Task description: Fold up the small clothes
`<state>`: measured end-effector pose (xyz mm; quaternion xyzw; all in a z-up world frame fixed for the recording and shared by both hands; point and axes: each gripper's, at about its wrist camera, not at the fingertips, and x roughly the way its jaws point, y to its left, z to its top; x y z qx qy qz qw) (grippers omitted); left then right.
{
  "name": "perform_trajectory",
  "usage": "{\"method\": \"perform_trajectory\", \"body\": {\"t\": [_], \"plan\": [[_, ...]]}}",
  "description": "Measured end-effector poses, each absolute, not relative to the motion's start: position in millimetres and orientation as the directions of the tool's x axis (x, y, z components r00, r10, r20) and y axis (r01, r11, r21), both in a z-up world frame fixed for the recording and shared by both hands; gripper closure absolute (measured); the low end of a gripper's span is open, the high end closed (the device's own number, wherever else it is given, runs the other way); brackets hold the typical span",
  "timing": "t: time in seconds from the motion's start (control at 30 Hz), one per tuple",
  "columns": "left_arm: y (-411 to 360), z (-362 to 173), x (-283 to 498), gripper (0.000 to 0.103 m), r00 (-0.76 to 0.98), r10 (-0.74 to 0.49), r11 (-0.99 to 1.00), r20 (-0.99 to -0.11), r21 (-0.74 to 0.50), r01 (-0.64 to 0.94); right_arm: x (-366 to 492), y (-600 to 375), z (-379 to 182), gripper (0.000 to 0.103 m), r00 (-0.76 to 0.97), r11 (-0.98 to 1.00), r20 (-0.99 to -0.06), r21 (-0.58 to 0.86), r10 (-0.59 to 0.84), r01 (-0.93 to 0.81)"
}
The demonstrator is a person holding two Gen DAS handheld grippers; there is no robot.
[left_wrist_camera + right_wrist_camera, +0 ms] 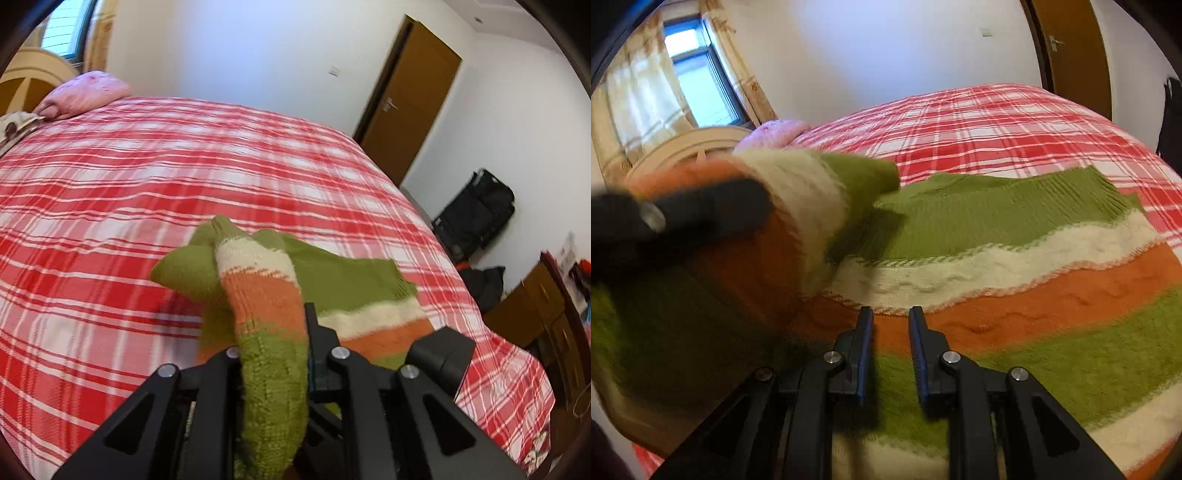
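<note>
A small knitted sweater (pixel 997 266) with green, cream and orange stripes lies on the red plaid bed. My left gripper (pixel 271 354) is shut on the sweater's striped sleeve (pixel 258 291) and holds it lifted over the sweater body (pixel 354 288). The lifted sleeve and the left gripper (pixel 701 210) show blurred at the left of the right wrist view. My right gripper (pixel 891 325) is open and empty, its fingers low over the orange stripe of the sweater body, a narrow gap between them.
The red plaid bedspread (pixel 147 177) covers the bed. A pink pillow (pixel 85 92) lies at the headboard. A brown door (pixel 410 96), a black bag (pixel 476 210) and a wooden cabinet (pixel 535 302) stand to the right of the bed.
</note>
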<state>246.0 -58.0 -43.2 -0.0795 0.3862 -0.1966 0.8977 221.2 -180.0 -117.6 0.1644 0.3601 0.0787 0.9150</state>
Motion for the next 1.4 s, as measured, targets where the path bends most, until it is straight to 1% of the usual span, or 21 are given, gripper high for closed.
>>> {"method": "perform_trajectory", "body": {"t": [0.17,0.3,0.37,0.43,0.53,0.6,0.67,0.7,0.73,0.8,0.83,0.87,0.9,0.97,1.03,1.07,1.1,1.17,1.2,1.3,1.4], "plan": [[-84,-52,240,0.089,0.603,-0.415,0.908,-0.681,-0.263,0.327,201,-238,-108,0.082,0.777,0.887,-0.576,0.460,0.253,0.052],[-105,-65,239,0.089,0.586,-0.395,0.914,-0.707,-0.236,0.331,191,-269,-116,0.082,0.781,0.848,-0.560,0.524,0.278,0.074],[-119,-76,238,0.088,0.590,-0.352,0.927,-0.727,-0.181,0.329,186,-273,-124,0.082,0.774,0.841,-0.568,0.534,0.281,0.087],[-135,-89,237,0.086,0.596,-0.291,0.937,-0.748,-0.096,0.337,185,-278,-133,0.082,0.767,0.830,-0.579,0.546,0.276,0.113],[-148,-100,235,0.086,0.603,-0.229,0.939,-0.764,-0.010,0.344,180,-287,-137,0.084,0.782,0.782,-0.540,0.614,0.312,0.111],[-150,-101,232,0.077,0.602,-0.223,0.931,-0.767,0.015,0.365,178,-293,-137,0.084,0.785,0.756,-0.526,0.644,0.328,0.115],[-148,-99,229,0.073,0.583,-0.229,0.924,-0.780,0.015,0.383,173,-297,-135,0.084,0.788,0.741,-0.516,0.662,0.337,0.116],[-146,-97,227,0.064,0.569,-0.249,0.919,-0.784,-0.005,0.395,171,-299,-134,0.084,0.789,0.737,-0.511,0.667,0.341,0.114],[-141,-93,222,0.058,0.545,-0.293,0.908,-0.786,-0.052,0.415,168,-300,-132,0.084,0.791,0.730,-0.504,0.674,0.348,0.109],[-127,-84,212,0.025,0.487,-0.383,0.886,-0.785,-0.162,0.435,164,-302,-127,0.084,0.792,0.721,-0.497,0.684,0.355,0.107],[-116,-77,204,0.022,0.460,-0.440,0.866,-0.771,-0.229,0.445,160,-303,-123,0.084,0.794,0.714,-0.491,0.693,0.359,0.105],[-107,-71,197,0.021,0.451,-0.483,0.847,-0.751,-0.271,0.457,158,-305,-120,0.084,0.796,0.710,-0.486,0.697,0.360,0.104],[-97,-66,189,0.021,0.453,-0.516,0.831,-0.728,-0.297,0.470,154,-306,-116,0.084,0.802,0.705,-0.479,0.702,0.356,0.106],[-71,-51,172,0.020,0.501,-0.533,0.826,-0.682,-0.291,0.483,149,-307,-108,0.083,0.816,0.670,-0.441,0.736,0.374,0.091],[-41,-44,167,0.016,0.565,-0.505,0.854,-0.652,-0.282,0.438,150,-302,-102,0.066,0.817,0.622,-0.392,0.781,0.424,0.052],[-32,-43,169,0.014,0.588,-0.492,0.865,-0.642,-0.284,0.414,152,-296,-99,0.046,0.813,0.614,-0.383,0.788,0.439,0.040],[-22,-45,174,0.014,0.607,-0.472,0.879,-0.639,-0.284,0.384,155,-286,-94,0.034,0.810,0.622,-0.375,0.783,0.450,0.017],[-3,-55,189,0.014,0.618,-0.391,0.920,-0.682,-0.272,0.282,162,-264,-83,0.033,0.795,0.685,-0.393,0.728,0.462,-0.039],[4,-60,194,0.014,0.615,-0.371,0.929,-0.696,-0.274,0.249,166,-254,-80,0.033,0.784,0.729,-0.426,0.682,0.452,-0.050],[19,-81,209,0.014,0.596,-0.324,0.944,-0.735,-0.292,0.153,185,-218,-81,0.033,0.740,0.885,-0.575,0.461,0.350,-0.061],[25,-97,213,0.014,0.574,-0.293,0.952,-0.764,-0.289,0.101,209,-197,-94,0.033,0.698,0.941,-0.655,0.327,0.290,-0.084]]}}
